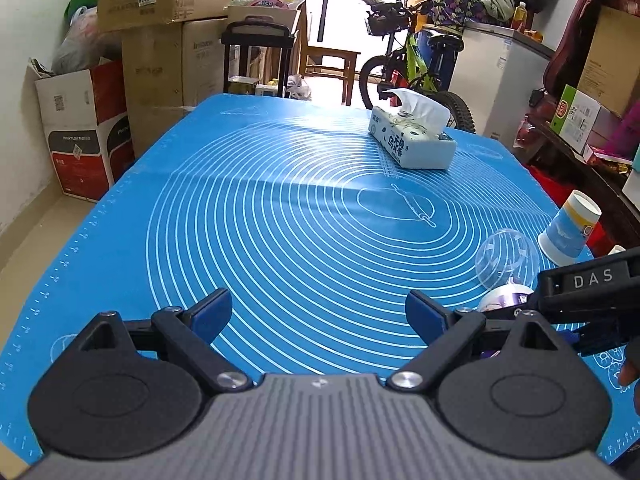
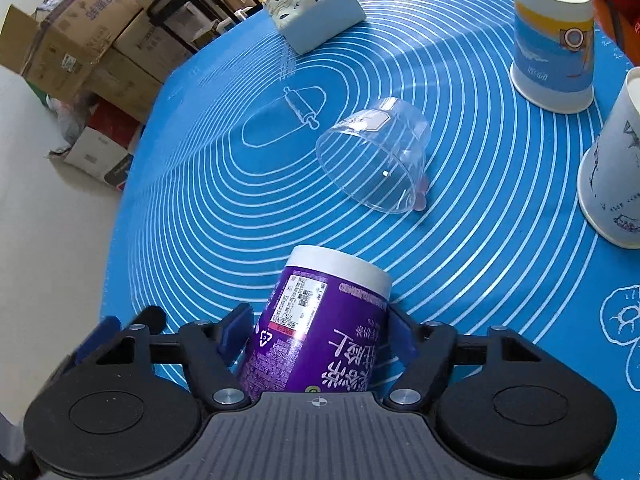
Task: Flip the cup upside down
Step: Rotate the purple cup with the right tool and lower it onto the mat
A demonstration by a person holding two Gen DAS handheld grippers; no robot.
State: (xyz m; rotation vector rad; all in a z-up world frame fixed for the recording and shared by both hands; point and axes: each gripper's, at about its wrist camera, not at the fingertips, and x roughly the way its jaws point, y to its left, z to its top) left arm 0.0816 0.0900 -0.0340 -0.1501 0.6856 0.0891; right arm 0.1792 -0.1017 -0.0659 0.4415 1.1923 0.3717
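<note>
Nearest, the right gripper (image 2: 320,332) has its blue fingers (image 2: 236,332) closed against both sides of the purple cup (image 2: 320,332), which is inverted and tilted, its white rim pointing away over the blue mat (image 2: 200,200). The left gripper (image 1: 318,316) hovers with fingers spread wide, holding nothing. Beyond the cup a clear plastic cup (image 2: 374,160) lies on its side mid-mat. Two paper cups (image 2: 554,40) stand upside down near the right edge. A tissue box (image 2: 316,20) sits at the far edge.
</note>
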